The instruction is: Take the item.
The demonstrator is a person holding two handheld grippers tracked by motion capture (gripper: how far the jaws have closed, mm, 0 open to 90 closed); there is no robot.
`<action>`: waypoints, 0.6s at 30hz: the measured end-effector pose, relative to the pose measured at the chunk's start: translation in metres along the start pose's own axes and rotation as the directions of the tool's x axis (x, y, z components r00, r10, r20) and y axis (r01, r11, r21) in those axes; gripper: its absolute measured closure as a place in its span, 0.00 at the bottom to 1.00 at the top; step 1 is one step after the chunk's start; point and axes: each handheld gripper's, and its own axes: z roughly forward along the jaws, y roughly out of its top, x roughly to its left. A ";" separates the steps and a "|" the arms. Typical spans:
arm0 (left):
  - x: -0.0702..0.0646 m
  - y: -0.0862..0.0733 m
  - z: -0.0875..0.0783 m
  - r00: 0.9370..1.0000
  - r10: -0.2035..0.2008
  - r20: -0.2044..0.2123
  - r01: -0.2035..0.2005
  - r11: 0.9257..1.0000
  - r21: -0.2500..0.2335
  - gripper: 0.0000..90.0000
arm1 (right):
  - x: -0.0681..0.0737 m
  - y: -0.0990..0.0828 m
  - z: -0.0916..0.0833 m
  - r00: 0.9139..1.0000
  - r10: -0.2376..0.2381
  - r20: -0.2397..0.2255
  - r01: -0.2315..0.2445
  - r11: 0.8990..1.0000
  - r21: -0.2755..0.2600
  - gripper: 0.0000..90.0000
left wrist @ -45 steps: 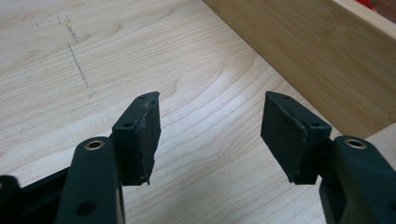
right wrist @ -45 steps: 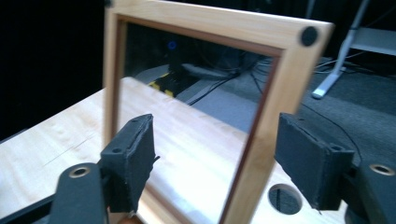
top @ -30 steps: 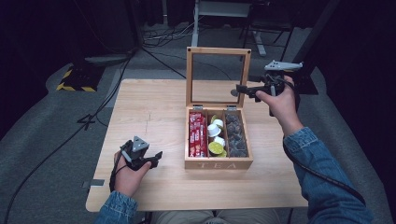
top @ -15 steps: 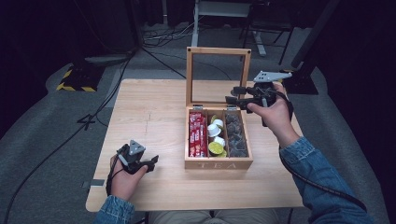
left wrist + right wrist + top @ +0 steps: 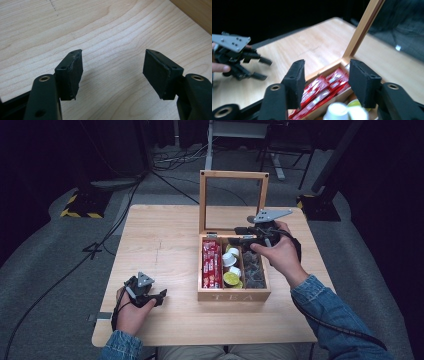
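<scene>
right hand-held gripper [image 5: 239,236] hovers over the open tea box [image 5: 233,294], jaws just narrowed, gripping nothing. left hand-held gripper [image 5: 161,296] rests on the table [image 5: 160,240], jaws spread, empty.

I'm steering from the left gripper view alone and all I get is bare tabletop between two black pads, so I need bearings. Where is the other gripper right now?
Observer: The right gripper is over the open wooden tea box, above its back end near the upright lid.
Operator: Is it holding anything?
Observer: No. Its jaws have just been closing but stand apart with nothing between them; the red packets lie beyond them in the box.
Operator: What else is in the box?
Observer: White-lidded cups and a yellow-green one in the middle compartment, dark items in the right one.
Operator: And my gripper?
Observer: The left gripper is open, low over the table, left of the box.
</scene>
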 end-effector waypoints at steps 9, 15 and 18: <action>0.006 -0.004 0.006 1.000 0.006 0.005 -0.006 1.000 0.002 0.34 | 0.016 -0.012 0.025 0.999 -0.048 -0.011 0.049 0.996 0.070 0.52; 0.006 -0.005 0.008 0.999 0.032 0.012 -0.032 0.999 -0.012 0.31 | 0.022 -0.022 0.042 0.998 -0.053 -0.015 0.054 0.991 0.122 0.51; 0.006 -0.005 0.009 0.999 0.034 0.014 -0.034 0.999 -0.015 0.30 | 0.026 -0.028 0.052 0.998 -0.051 -0.026 0.055 0.986 0.155 0.51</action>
